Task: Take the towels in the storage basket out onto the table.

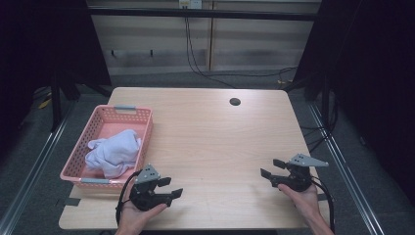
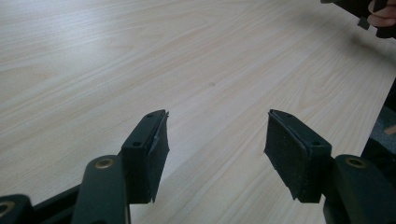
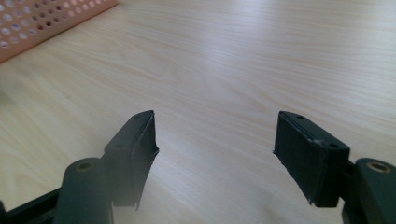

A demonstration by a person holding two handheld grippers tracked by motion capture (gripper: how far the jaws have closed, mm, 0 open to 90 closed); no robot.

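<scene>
Jaws of your left gripper [image 1: 169, 187] and right gripper [image 1: 274, 169] stand spread, holding nothing. Crumpled white cloth [image 1: 115, 152] lies in the pink perforated plastic basket [image 1: 142, 128]; next, probably reach left for it.

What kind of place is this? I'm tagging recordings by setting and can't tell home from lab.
Probably a lab or recording booth, not a home: a bare wooden table stands between dark curtains, cables trail over the floor, and a pink basket holds a white cloth.
</scene>
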